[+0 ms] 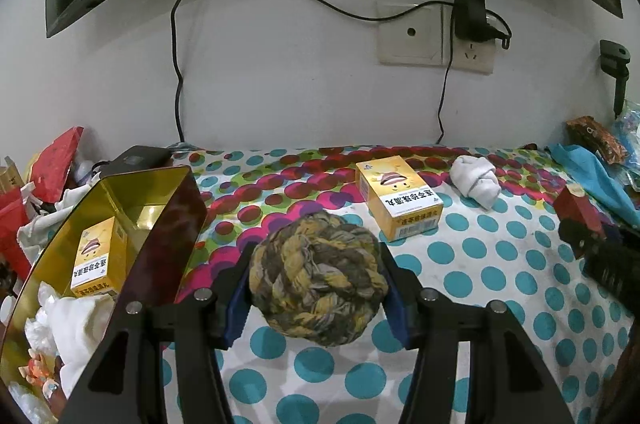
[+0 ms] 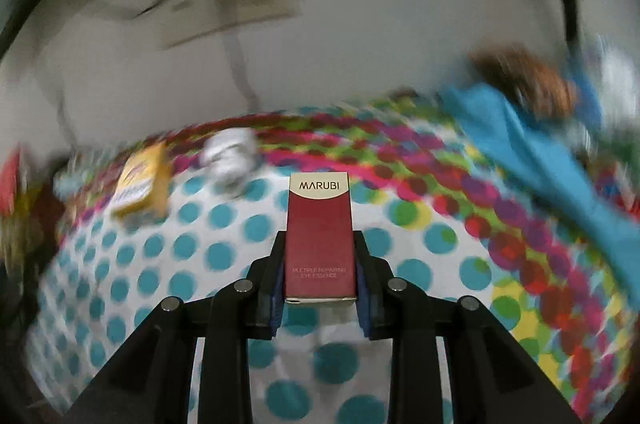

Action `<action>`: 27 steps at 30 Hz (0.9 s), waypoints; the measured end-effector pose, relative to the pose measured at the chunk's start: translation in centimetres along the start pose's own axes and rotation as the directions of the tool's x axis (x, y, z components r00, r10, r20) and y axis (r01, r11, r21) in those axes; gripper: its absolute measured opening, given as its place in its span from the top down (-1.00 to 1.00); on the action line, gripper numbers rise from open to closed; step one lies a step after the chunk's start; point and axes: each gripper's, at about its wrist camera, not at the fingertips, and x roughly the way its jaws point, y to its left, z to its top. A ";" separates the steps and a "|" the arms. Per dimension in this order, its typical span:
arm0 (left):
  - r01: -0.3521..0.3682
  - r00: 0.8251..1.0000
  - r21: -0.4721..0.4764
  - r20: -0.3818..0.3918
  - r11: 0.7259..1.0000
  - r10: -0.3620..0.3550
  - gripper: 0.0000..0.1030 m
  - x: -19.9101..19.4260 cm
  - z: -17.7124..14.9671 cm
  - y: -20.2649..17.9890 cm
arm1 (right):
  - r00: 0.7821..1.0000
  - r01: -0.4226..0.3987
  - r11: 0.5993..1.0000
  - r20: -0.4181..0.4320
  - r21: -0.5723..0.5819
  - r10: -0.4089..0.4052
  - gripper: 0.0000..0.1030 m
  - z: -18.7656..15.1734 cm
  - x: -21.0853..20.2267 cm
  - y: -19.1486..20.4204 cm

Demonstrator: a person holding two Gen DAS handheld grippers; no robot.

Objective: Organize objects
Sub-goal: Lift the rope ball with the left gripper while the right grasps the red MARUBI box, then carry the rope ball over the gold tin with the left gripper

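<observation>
The left gripper (image 1: pixel 318 284) is clenched on a braided rope ball (image 1: pixel 318 274), held just right of the gold tin (image 1: pixel 120 208); the right gripper (image 2: pixel 320 288) grasps a red MARUBI box (image 2: pixel 320 240), further right of the tin, above the dotted cloth (image 2: pixel 420 256)

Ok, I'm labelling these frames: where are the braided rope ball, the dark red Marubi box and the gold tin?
braided yellow-brown rope ball (image 1: pixel 318 278): left wrist view, ball's middle.
dark red Marubi carton (image 2: pixel 320 240): right wrist view, front face.
gold metal tin (image 1: pixel 154 216): left wrist view, bare floor.
</observation>
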 end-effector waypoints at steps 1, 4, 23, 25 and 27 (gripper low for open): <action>-0.012 1.000 -0.003 0.002 1.000 0.012 -0.10 0.0 0.0 0.0 | 0.999 0.023 0.997 0.027 -0.077 -0.021 0.48 -0.2 -0.8 1.7; -0.010 1.000 0.000 0.018 1.000 0.010 -0.10 -0.4 0.0 0.0 | 0.999 0.012 0.978 0.053 -0.208 -0.001 0.48 -0.7 -1.8 5.3; -0.160 0.987 -0.051 -0.038 0.986 0.158 -0.10 -6.3 -1.4 4.2 | 1.000 0.007 0.961 0.007 -0.278 -0.005 0.48 -0.6 -0.7 7.7; -0.178 0.984 -0.066 -0.034 0.982 0.176 -0.10 -7.0 -1.1 5.5 | 1.000 0.006 0.964 0.003 -0.265 -0.005 0.48 -0.6 -0.6 7.4; -0.199 0.980 -0.086 -0.031 0.976 0.197 -0.10 -7.8 -0.7 7.0 | 1.000 0.003 0.966 0.002 -0.260 -0.002 0.48 -0.6 -0.7 7.3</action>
